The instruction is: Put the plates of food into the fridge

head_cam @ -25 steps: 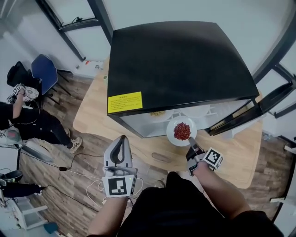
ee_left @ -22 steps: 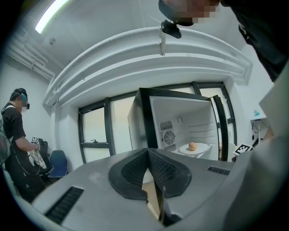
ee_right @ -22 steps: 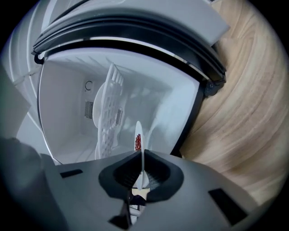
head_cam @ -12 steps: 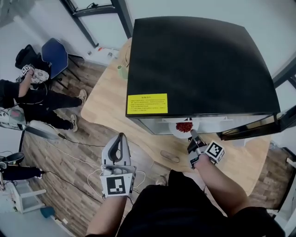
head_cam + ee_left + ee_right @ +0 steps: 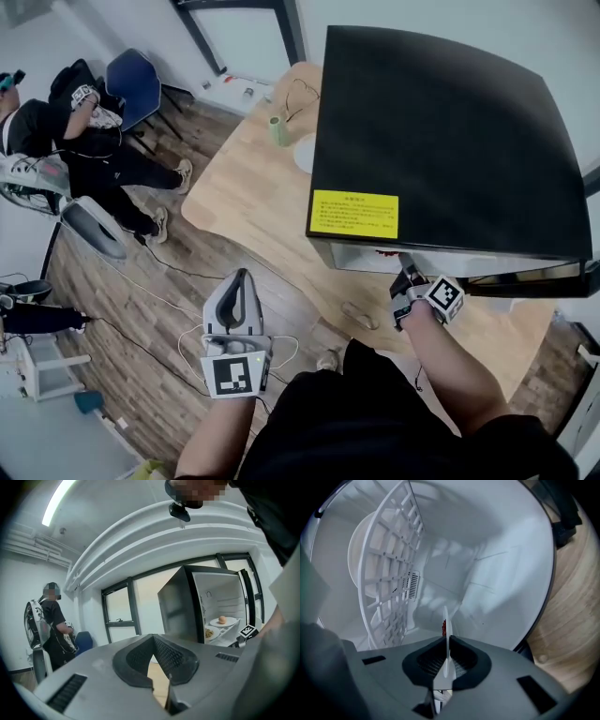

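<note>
My right gripper [image 5: 405,273] is shut on the rim of a white plate of red food [image 5: 384,253]. The plate is almost wholly hidden under the black fridge top [image 5: 450,131]. In the right gripper view the plate [image 5: 446,660] shows edge-on between the pads of the right gripper [image 5: 447,640], inside the white fridge compartment [image 5: 501,564], with the red food [image 5: 444,626] just past the jaws. My left gripper [image 5: 242,278] hangs over the floor, shut and empty. From the left gripper [image 5: 153,638] the open fridge [image 5: 187,602] shows a plate with a bun [image 5: 222,620] and another food plate [image 5: 209,632].
A white wire shelf [image 5: 389,573] stands left of the held plate, another plate [image 5: 358,564] behind it. The fridge door [image 5: 548,277] hangs open at right. A green cup [image 5: 277,129] stands on the wooden table [image 5: 253,206]. People [image 5: 84,141], a blue chair [image 5: 131,80] and floor cables [image 5: 187,352] are at left.
My right gripper has carried the plate forward from in front of the fridge into its opening, so the fridge top now covers it. The left gripper has stayed shut over the floor.
</note>
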Demonstrator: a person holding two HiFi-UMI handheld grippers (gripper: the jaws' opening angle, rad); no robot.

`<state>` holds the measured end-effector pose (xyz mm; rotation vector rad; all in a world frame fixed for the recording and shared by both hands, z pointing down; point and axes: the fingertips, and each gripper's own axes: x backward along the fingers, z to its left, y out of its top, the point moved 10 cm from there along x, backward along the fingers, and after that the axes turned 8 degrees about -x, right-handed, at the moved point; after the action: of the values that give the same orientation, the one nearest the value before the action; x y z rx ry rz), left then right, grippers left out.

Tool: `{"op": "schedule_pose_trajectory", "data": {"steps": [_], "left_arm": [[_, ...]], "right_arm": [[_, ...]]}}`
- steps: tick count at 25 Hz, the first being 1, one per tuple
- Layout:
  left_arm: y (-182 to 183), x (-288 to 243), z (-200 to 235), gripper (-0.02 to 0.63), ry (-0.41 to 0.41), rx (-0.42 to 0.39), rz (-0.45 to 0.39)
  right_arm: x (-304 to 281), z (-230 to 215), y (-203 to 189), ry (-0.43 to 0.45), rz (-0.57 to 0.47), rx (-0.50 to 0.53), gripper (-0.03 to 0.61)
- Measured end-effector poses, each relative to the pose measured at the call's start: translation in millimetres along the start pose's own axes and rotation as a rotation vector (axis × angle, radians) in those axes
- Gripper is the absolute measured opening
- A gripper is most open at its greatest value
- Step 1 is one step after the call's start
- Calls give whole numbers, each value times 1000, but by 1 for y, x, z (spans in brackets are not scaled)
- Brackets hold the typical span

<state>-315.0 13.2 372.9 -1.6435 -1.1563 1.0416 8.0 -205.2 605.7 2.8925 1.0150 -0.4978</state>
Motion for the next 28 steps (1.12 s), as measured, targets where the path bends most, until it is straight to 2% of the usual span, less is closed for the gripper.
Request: {"op": "schedule_pose_trajectory", "data": {"steps": [5,7,11,14,16,20,25,28], "left_arm": [[-9,9,4,5,21,-9,15],[-8,10,5,5,26,-3,7],[-3,12,6,5,27,0,-21],[0,14,4,4,24,14,-19],[3,13,2,5,18,16,-22],[18,-3,4,5,-16,-15,-58],[14,5,-11,5,-56,2,-61],[20,0,-25,5,-105,17,-89]], "right_arm": [[-8,1,2,-40,21,43,34],[-10,4,2,-63,21,90,34],[-14,9,2,-183,64,293,46],[-15,13,0,-330,112,494,158],[-15,17,1,-371,106,561,178],[-17,34,14,-372,75,596,183],[18,33,11,-328,14,605,181],[38,42,15,-290,-20,646,181]]}}
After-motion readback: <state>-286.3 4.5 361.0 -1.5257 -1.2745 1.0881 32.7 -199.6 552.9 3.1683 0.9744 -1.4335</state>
